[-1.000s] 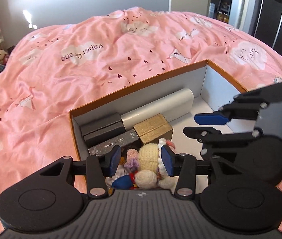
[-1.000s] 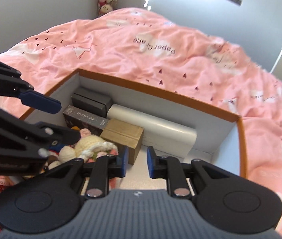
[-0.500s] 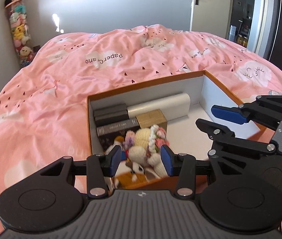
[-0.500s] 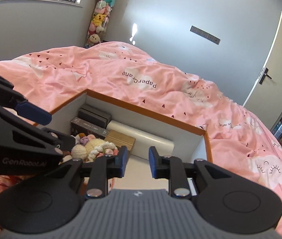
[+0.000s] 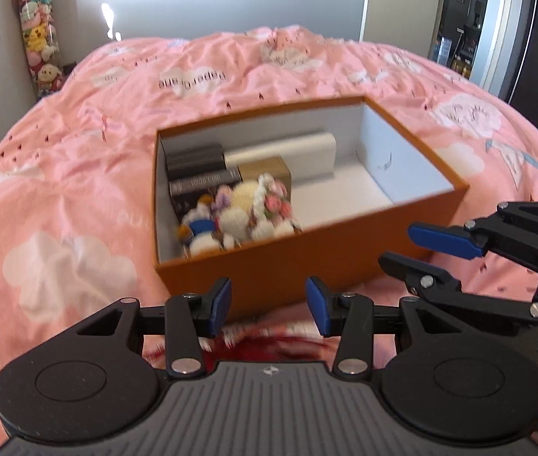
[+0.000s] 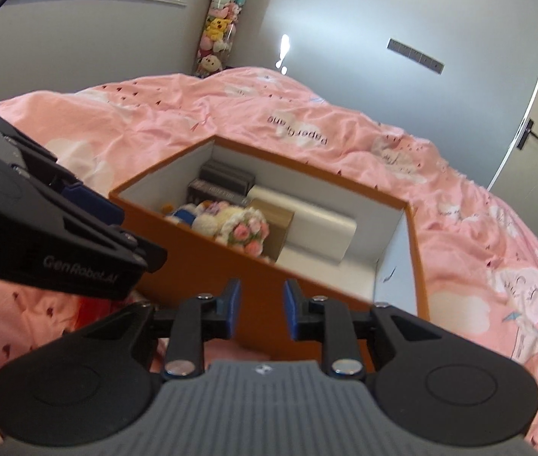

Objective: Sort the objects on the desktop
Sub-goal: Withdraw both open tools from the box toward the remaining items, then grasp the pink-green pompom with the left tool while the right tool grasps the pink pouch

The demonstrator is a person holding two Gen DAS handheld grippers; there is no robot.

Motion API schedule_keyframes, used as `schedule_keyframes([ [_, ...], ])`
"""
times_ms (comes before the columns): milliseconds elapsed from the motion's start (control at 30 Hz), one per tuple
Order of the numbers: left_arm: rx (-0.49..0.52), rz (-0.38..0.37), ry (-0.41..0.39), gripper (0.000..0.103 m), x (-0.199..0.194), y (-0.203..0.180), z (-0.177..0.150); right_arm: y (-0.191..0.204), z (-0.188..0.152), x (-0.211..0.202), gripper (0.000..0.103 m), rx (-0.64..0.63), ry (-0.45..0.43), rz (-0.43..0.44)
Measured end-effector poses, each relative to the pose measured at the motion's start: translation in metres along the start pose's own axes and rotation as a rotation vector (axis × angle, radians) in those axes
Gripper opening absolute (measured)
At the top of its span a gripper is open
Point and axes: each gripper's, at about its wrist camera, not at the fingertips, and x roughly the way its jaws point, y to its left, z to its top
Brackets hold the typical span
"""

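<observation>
An orange box (image 5: 288,269) with white inner walls sits on the pink bed; it also shows in the right wrist view (image 6: 208,273). Inside lie crocheted toys (image 5: 238,212), dark boxes (image 5: 197,159), a gold box (image 5: 265,169) and a white roll (image 5: 288,154). My left gripper (image 5: 268,302) is open and empty, just in front of the box's near wall. My right gripper (image 6: 258,309) is open and empty, near the box's front corner. It appears in the left wrist view (image 5: 421,250) at the right.
The pink duvet (image 5: 79,152) covers the bed all around. A red and pink item (image 5: 269,345) lies under my left gripper. A tube of plush toys (image 5: 37,38) stands by the far wall. A door (image 6: 535,114) is at the far right.
Both grippers have pulled back and up out of the box. They were above the toys inside; now they are in front of its near wall. Both stay open.
</observation>
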Motion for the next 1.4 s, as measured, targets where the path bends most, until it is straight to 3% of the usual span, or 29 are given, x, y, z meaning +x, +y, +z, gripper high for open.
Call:
schedule_keyframes([
  [567,-0.035,-0.1,0.229,0.051,0.005,-0.007,-0.051,-0.02,-0.056,0.0,0.029,0.209,0.237,0.23],
  [700,-0.042,-0.097,0.25,0.051,0.003,-0.009,-0.06,-0.021,-0.061,-0.007,0.031,0.218,0.238,0.238],
  [833,-0.029,-0.155,0.283,0.051,0.0,-0.012,-0.065,-0.019,-0.063,-0.015,0.039,0.197,0.242,0.261],
  [1000,-0.07,-0.199,0.341,0.056,0.002,-0.008,-0.07,-0.009,-0.065,-0.027,0.039,0.126,0.246,0.327],
  [1100,-0.101,-0.236,0.385,0.06,0.011,-0.006,-0.072,-0.008,-0.064,-0.032,0.039,0.116,0.249,0.315],
  [1200,-0.136,-0.245,0.417,0.063,0.021,-0.007,-0.073,-0.01,-0.062,-0.036,0.052,0.105,0.238,0.276],
  [1400,-0.128,-0.265,0.489,0.064,0.048,-0.02,-0.074,-0.023,-0.064,-0.026,0.053,0.144,0.293,0.249],
])
